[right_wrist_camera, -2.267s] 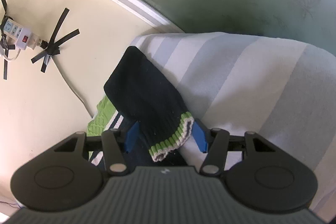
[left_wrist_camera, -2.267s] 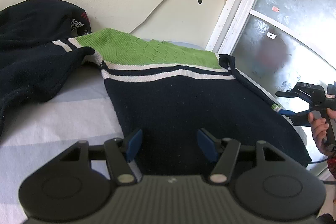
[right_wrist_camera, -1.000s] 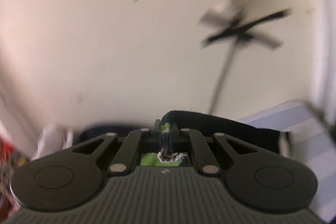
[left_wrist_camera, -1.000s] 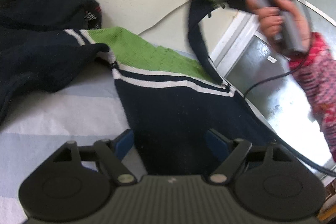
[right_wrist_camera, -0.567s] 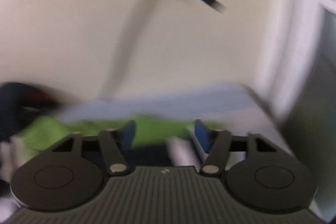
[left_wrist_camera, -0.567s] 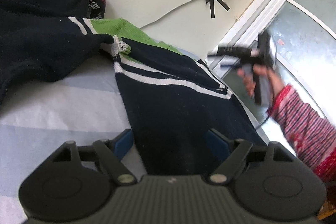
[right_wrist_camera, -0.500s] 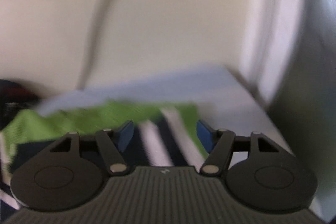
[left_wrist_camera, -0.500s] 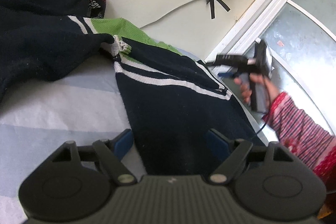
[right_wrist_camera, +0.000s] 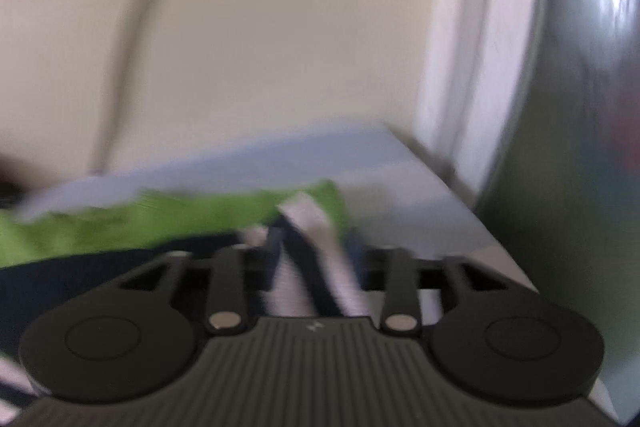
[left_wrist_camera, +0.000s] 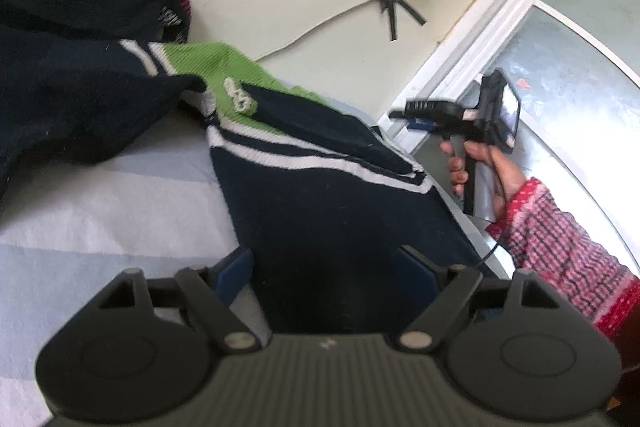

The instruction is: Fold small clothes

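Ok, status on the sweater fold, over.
Left gripper open over sweater hem. Right gripper empty, closing, beside sweater. Sleeve folded across chest. Dark clothes piled left.

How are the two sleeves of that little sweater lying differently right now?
The right sleeve is folded flat across the sweater's chest, cuff resting on the green yoke. The left sleeve is spread out sideways onto the striped sheet, not yet folded. Both are navy knit; only the folded one's cuff shows.
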